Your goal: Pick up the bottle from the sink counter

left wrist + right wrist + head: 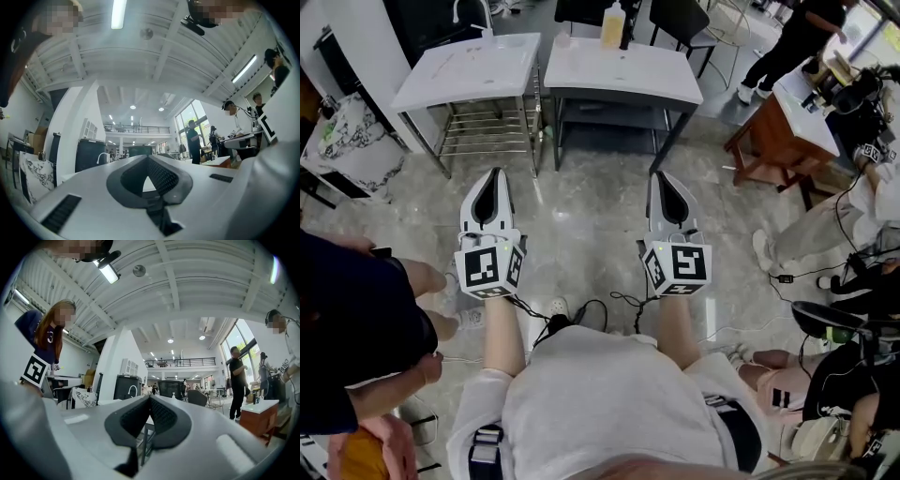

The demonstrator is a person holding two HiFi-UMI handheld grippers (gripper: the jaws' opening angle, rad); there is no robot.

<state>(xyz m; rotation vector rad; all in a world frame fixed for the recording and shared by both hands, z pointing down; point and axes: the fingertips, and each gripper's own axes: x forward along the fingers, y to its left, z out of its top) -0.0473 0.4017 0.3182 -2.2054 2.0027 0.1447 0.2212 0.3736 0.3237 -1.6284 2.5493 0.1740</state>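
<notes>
Left gripper (494,173) (147,157): white two-jaw claw with a black-and-white marker cube, held out over the floor; jaws pressed together, nothing between them.
Right gripper (662,176) (150,397): matching white claw, level with the left one and well apart from it; jaws pressed together, empty.
Bottle (612,26): tall pale-yellow bottle, stood upright at the far edge of the right counter, well ahead of both claws.
Right counter (623,73): white top on a dark frame.
Left counter (469,70): white top on a chrome rack, just beside the right one; curved tap (473,13) at its back.
Floor (581,239): glossy grey stone-pattern tiles.
Side table (773,136): brown wood, at the right.
</notes>
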